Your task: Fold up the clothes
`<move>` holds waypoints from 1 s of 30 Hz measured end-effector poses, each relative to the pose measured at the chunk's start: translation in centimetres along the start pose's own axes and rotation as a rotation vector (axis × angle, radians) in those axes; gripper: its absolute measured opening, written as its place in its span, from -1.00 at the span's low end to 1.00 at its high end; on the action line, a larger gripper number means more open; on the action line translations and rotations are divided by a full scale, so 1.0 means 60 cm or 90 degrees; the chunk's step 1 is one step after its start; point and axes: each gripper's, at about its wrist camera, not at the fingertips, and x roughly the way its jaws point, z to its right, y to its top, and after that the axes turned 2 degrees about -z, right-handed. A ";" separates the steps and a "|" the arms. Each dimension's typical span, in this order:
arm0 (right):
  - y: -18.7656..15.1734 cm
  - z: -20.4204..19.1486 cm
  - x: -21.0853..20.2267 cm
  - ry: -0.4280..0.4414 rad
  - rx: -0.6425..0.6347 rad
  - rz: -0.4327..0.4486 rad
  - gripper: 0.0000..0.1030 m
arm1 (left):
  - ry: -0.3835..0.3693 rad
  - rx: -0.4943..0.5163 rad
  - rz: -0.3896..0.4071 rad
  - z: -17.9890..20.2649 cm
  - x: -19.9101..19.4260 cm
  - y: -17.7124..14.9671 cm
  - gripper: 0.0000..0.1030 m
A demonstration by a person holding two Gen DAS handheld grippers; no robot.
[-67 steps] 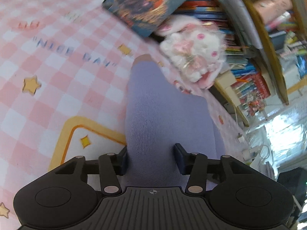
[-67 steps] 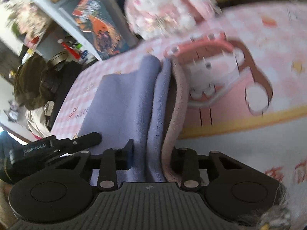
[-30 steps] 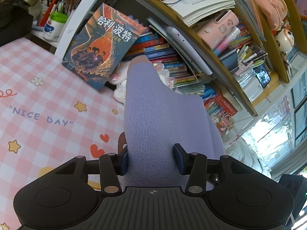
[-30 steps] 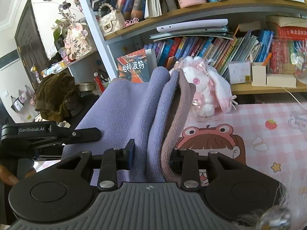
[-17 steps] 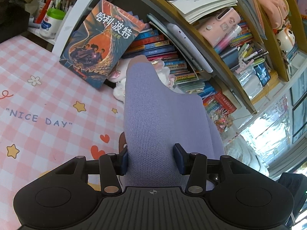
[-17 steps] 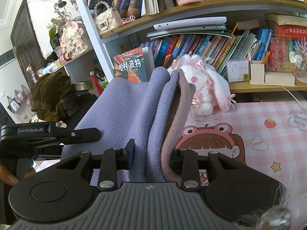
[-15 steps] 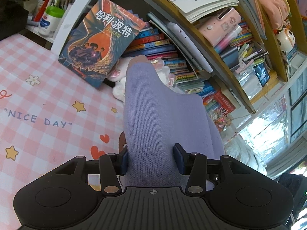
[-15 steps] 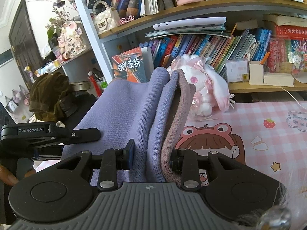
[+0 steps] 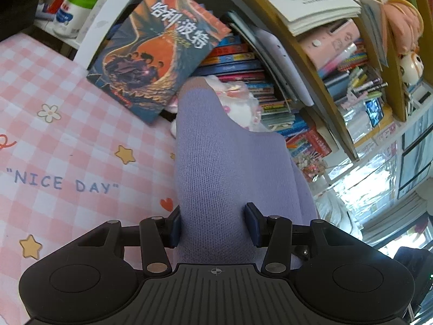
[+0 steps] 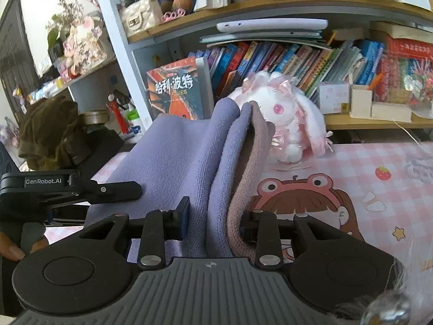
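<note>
We hold the lilac garment [image 10: 173,162] aloft at frame centre, left tongs [image 9: 213,226] and right tongs [image 10: 213,222] both clenched on it, above the pink counter [image 9: 54,135]; mid-fold, seemingly; lowering it flat likely follows.

The purple garment [image 9: 224,168] hides most of the plush rabbit [image 9: 238,105].

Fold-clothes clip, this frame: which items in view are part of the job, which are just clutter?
In the job:
- purple knit garment, with a mauve-pink layer in its folds
- left gripper, shut on it
- right gripper, shut on it
- pink checked mat, the work surface

Just lying about:
- white plush bunny
- dragon-cover book
- shelved books
- quilted white handbag
</note>
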 end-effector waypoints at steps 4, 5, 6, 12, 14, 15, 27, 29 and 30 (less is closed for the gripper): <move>0.007 -0.018 0.035 -0.011 -0.013 -0.018 -0.43 | -0.002 -0.020 -0.009 -0.035 0.011 0.018 -0.12; 0.008 -0.022 0.045 -0.015 -0.017 -0.021 -0.43 | -0.003 -0.025 -0.011 -0.045 0.015 0.024 -0.12; 0.009 -0.026 0.055 -0.018 -0.022 -0.025 -0.43 | -0.003 -0.030 -0.013 -0.054 0.019 0.029 -0.12; 0.022 -0.037 0.128 -0.019 -0.028 -0.028 -0.43 | 0.003 -0.027 -0.009 -0.098 0.044 0.075 -0.12; 0.029 -0.037 0.148 -0.017 -0.026 -0.022 -0.43 | 0.002 -0.026 -0.003 -0.110 0.055 0.090 -0.12; 0.032 -0.036 0.160 -0.017 -0.027 -0.018 -0.43 | 0.002 -0.026 0.001 -0.115 0.061 0.097 -0.12; 0.012 0.021 0.257 -0.009 0.058 -0.067 -0.39 | 0.030 -0.014 -0.025 -0.181 0.127 0.095 -0.04; 0.003 0.037 0.266 -0.007 0.098 -0.085 -0.30 | 0.055 -0.008 -0.021 -0.176 0.124 0.092 -0.04; 0.000 0.044 0.265 0.001 0.120 -0.082 -0.29 | 0.069 -0.002 -0.018 -0.171 0.122 0.092 -0.03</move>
